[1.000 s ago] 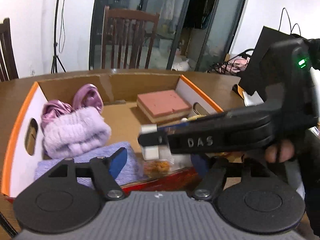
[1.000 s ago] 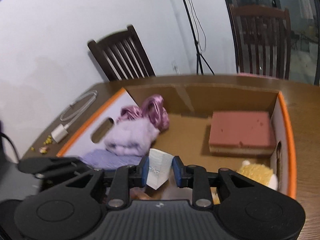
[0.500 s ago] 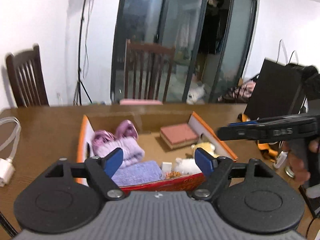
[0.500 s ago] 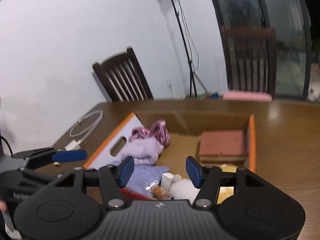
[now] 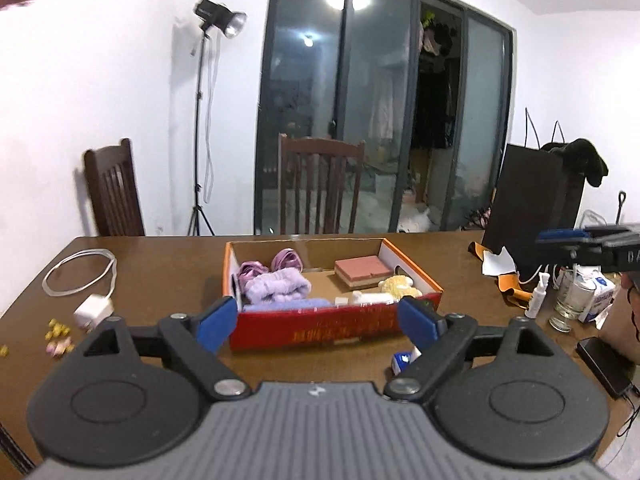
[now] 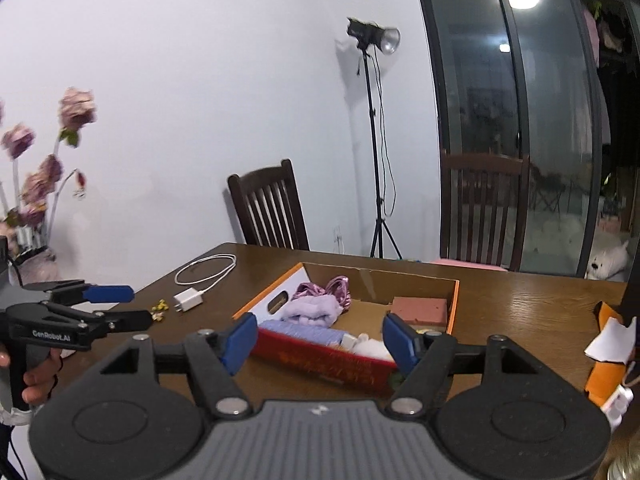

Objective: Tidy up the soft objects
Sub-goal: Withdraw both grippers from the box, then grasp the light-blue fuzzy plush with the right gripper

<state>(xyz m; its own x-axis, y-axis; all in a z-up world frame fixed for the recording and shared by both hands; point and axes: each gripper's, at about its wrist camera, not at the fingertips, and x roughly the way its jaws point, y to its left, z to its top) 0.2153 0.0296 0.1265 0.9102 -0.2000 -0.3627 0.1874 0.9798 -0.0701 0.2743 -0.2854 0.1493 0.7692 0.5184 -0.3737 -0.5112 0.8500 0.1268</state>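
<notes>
My left gripper (image 5: 316,322) and right gripper (image 6: 318,338) hang empty, jaws spread, above the box's (image 5: 336,330) near wall; towel (image 5: 286,305), sponge (image 5: 362,270), plush (image 5: 398,285) sit inside, looks sorted.
</notes>
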